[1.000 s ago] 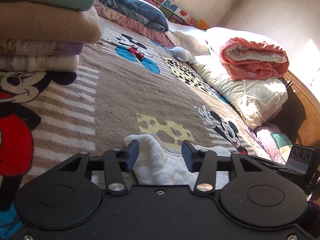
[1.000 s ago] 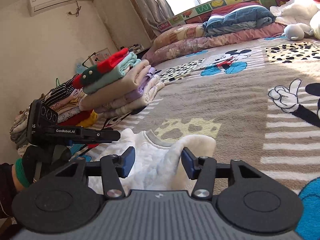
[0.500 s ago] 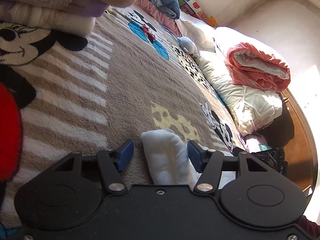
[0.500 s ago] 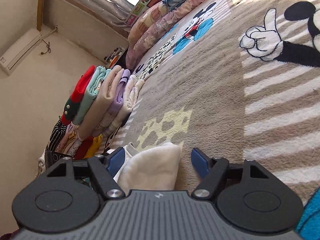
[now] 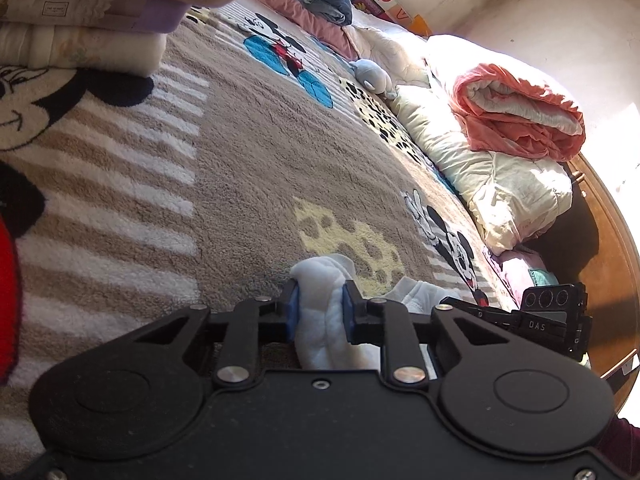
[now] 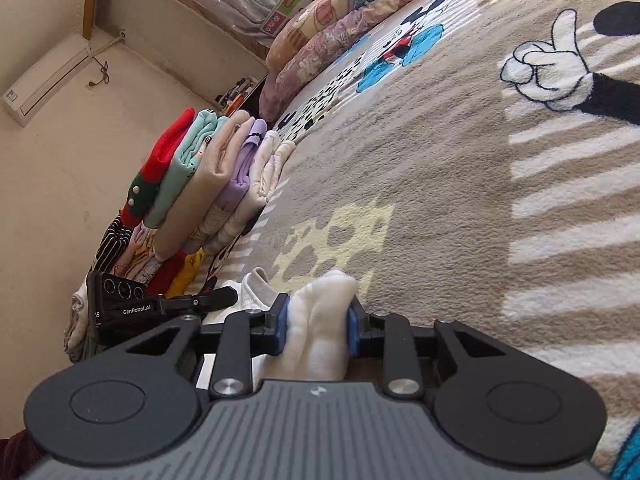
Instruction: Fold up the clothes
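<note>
The bed [image 5: 248, 152] stretches ahead of both tongs, with a stack of folded clothes [image 6: 216, 176] off to the left. Left tongs [image 5: 319, 312] and right tongs [image 6: 316, 324] are each clamped on the white garment [image 6: 320, 320]. Looks like mid-fold; next they'd need to carry both ends over together, evenly.

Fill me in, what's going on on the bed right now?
A person is folding clothes on the cartoon-print blanket with two handheld grippers. The left gripper and the right gripper are each shut on a bunched part of the white fleece garment, which lies low on the blanket. A stack of folded clothes sits off to the left side. The white piece is gripped at two points, but its fold is not yet made.
</note>
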